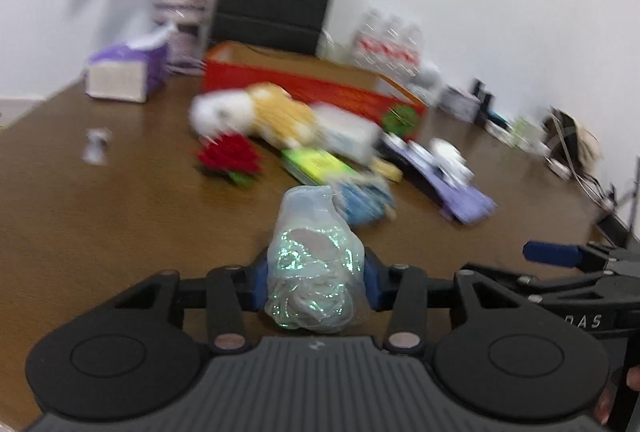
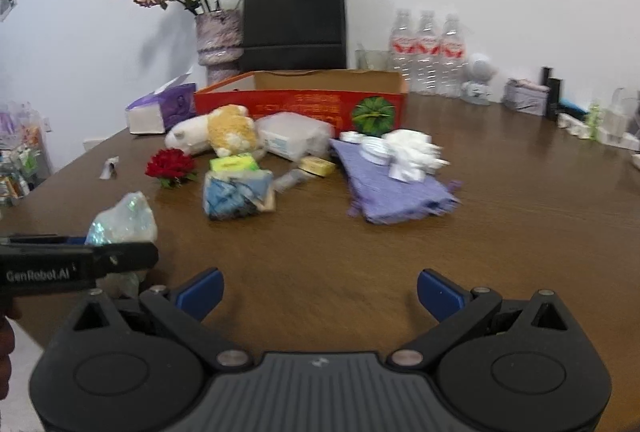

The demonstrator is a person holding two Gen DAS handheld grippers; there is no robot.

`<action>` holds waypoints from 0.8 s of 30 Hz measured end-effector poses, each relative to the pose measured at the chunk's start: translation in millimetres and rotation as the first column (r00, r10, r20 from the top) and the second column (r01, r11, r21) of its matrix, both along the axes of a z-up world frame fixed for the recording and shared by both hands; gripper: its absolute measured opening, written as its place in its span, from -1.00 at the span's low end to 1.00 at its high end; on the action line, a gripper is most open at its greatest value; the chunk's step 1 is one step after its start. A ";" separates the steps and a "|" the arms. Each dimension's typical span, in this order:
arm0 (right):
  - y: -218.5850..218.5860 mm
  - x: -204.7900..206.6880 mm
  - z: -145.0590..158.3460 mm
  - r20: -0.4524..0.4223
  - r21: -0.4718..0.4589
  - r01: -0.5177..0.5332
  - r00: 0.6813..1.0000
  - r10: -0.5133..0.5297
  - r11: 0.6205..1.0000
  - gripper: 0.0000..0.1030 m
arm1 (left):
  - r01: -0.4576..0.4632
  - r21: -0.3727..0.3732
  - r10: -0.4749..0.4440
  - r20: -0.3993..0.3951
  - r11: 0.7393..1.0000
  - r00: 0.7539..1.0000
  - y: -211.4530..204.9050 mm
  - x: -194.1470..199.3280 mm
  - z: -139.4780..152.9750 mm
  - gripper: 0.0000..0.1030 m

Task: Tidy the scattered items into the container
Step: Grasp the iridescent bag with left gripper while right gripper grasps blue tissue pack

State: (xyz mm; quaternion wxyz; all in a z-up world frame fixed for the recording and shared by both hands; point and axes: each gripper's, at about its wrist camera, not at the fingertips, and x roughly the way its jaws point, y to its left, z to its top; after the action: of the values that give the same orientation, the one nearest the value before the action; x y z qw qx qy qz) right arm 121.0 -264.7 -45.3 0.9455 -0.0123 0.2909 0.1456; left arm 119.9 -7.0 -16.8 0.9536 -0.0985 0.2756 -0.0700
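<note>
My left gripper (image 1: 316, 284) is shut on a shiny translucent plastic bundle (image 1: 314, 264), its blue pads pressing both sides; the same bundle (image 2: 122, 220) shows at the left of the right wrist view. My right gripper (image 2: 318, 292) stands open over bare table with nothing between its fingers. Scattered ahead lie a plush toy (image 2: 216, 130), a red rose (image 2: 170, 164), a blue packet (image 2: 236, 194), a yellow-green pad (image 2: 234, 164), a clear plastic box (image 2: 294, 138) and a purple pouch (image 2: 394, 188) with white items on it. The red cardboard box (image 2: 300, 104) stands open behind them.
Behind the box stand a black paper bag (image 2: 294, 20), a vase of dried roses (image 2: 218, 40), a purple tissue box (image 2: 162, 110) and three water bottles (image 2: 428, 52). Small items line the wall at the right. A scrap of foil (image 2: 110, 168) lies at the left.
</note>
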 end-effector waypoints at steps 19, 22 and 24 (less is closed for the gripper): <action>74.0 96.7 -5.5 -0.089 -0.023 -0.137 0.987 0.135 0.990 -0.10 | -0.064 -0.062 0.063 -0.028 0.996 0.998 72.2 52.1 10.2 0.00; 66.8 89.8 1.5 -0.062 -0.016 -0.139 0.989 0.137 0.990 -0.12 | -0.051 -0.060 0.050 -0.017 0.997 0.999 69.6 53.0 12.6 0.00; 63.3 89.2 5.8 -0.047 -0.019 -0.131 0.990 0.130 0.991 -0.12 | -0.040 -0.057 0.040 -0.010 0.998 0.999 67.0 54.9 14.5 0.00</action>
State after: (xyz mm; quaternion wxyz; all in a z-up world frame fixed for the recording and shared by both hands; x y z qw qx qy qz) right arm 210.2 -201.4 -39.5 0.9269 -0.0383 0.3125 0.2041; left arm 174.8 60.0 -2.2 0.9504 -0.1313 0.2759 -0.0584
